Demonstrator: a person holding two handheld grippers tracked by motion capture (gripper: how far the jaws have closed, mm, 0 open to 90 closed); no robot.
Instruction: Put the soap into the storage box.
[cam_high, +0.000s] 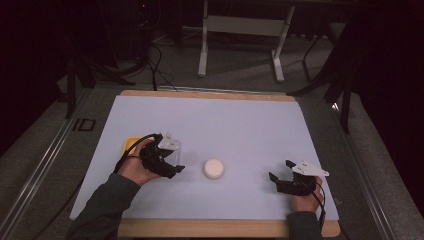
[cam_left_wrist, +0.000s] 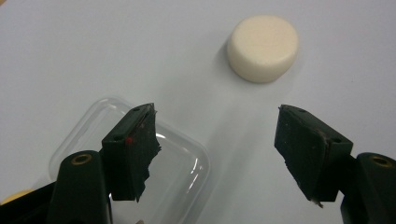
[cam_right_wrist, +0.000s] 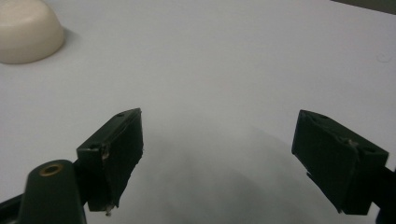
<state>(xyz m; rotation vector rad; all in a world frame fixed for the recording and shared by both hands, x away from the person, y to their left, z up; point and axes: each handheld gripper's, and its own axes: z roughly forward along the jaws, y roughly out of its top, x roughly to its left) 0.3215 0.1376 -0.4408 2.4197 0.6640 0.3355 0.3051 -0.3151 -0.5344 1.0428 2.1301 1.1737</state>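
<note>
Two sets of tongs stand with their jaws apart and nothing between them: the left tongs (cam_left_wrist: 215, 140) at the lower left of the high view, the right tongs (cam_right_wrist: 217, 140) at its lower right. The cream disc (cam_high: 213, 169) lies flat on the pale table (cam_high: 225, 120), just below the frame's centre, between the two. It looks light, matte and probably slightly soft, like soap or foam. Its rounded rim could slip, so pinching across its straight side wall seems best. A clear plastic lid (cam_left_wrist: 187, 158) lies under the left tongs' left jaw, with a yellow piece (cam_high: 131, 144) beside it.
</note>
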